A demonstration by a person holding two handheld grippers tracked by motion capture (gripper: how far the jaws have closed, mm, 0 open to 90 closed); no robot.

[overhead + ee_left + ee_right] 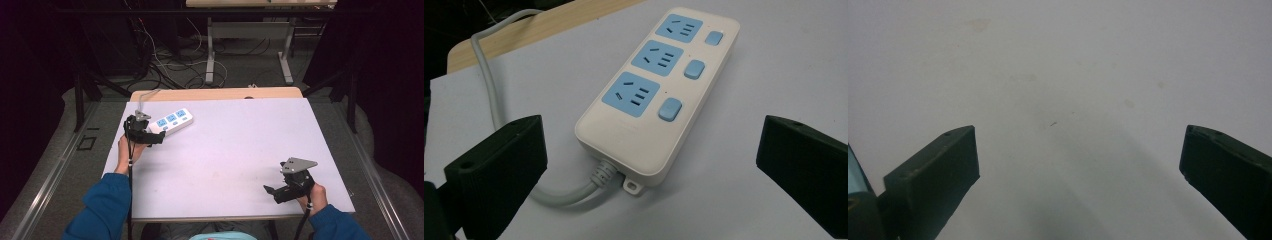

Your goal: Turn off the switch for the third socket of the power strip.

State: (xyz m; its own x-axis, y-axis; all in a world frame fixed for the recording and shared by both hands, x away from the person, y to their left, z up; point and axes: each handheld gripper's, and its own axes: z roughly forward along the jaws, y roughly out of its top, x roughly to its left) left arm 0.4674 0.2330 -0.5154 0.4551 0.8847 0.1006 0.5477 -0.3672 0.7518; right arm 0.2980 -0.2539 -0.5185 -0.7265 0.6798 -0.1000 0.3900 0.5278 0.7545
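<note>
A white power strip (pixel 172 121) (pixel 659 95) with three blue sockets and three blue switches lies flat at the table's far left. Its grey cable (pixel 494 100) curls off its near end and runs back over the table edge. My left gripper (pixel 155 134) (pixel 651 150) is open, its jaws spread wide on either side of the strip's cable end, not touching it. Near the front right of the table my right gripper (pixel 272 192) (pixel 1078 165) is open too, with only bare white tabletop between its jaws.
The white tabletop (pixel 230 150) lies over a wooden board (pixel 215 93) that shows along the far edge. Beyond the table are a desk frame (pixel 247 50) and loose cables (pixel 170 65) on the floor. Blue sleeves (pixel 102 210) come in from the bottom.
</note>
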